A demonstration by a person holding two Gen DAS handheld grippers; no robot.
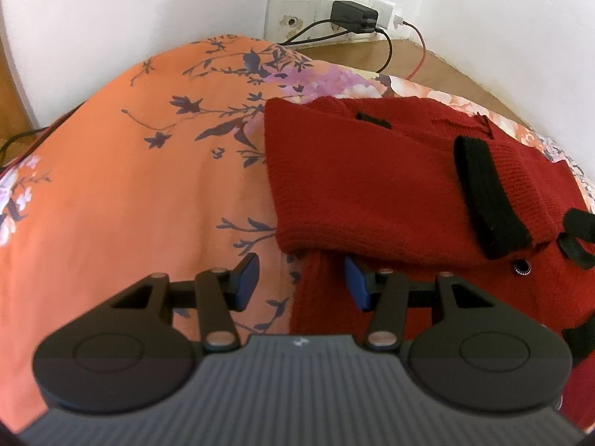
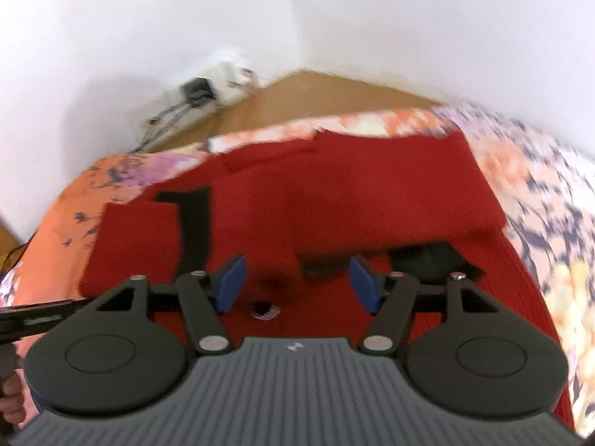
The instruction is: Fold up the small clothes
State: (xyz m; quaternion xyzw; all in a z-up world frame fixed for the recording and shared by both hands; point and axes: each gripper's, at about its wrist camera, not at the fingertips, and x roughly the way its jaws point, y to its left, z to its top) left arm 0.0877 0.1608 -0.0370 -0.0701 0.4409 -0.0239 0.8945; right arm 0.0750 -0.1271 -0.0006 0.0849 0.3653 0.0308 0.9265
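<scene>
Left wrist view: left gripper (image 1: 301, 282) hangs low over the bed, jaws spread wide, blue pads (image 1: 247, 280) apart with nothing between them. It points forward and slightly down, straddling the left edge of the red knit sweater (image 1: 357, 186); one pad sits over the orange floral bedsheet (image 1: 130, 186), the other over red knit. Whether either pad touches the fabric cannot be told. Sweater lies partly folded on the sheet, a sleeve with a black cuff (image 1: 487, 193) laid across its body, a small dark button (image 1: 522, 265) just below the cuff. Beyond the bed: wooden surface, white wall, wall socket plate (image 1: 327, 18) with a black charger (image 1: 353, 16) plugged in, black and red cables trailing down. Right wrist view (motion-blurred): right gripper (image 2: 297, 284) likewise released, jaws wide, nothing held, aimed forward and down over the middle of the sweater (image 2: 353, 186). Black cuff (image 2: 195, 223) shows left of centre, a dark trim patch (image 2: 431, 260) just beyond the right-hand pad, a button (image 2: 264, 310) below the gap. Part of the other tool (image 2: 41, 319) enters at the left edge, with fingers of the person's hand (image 2: 11, 397) below it.
</scene>
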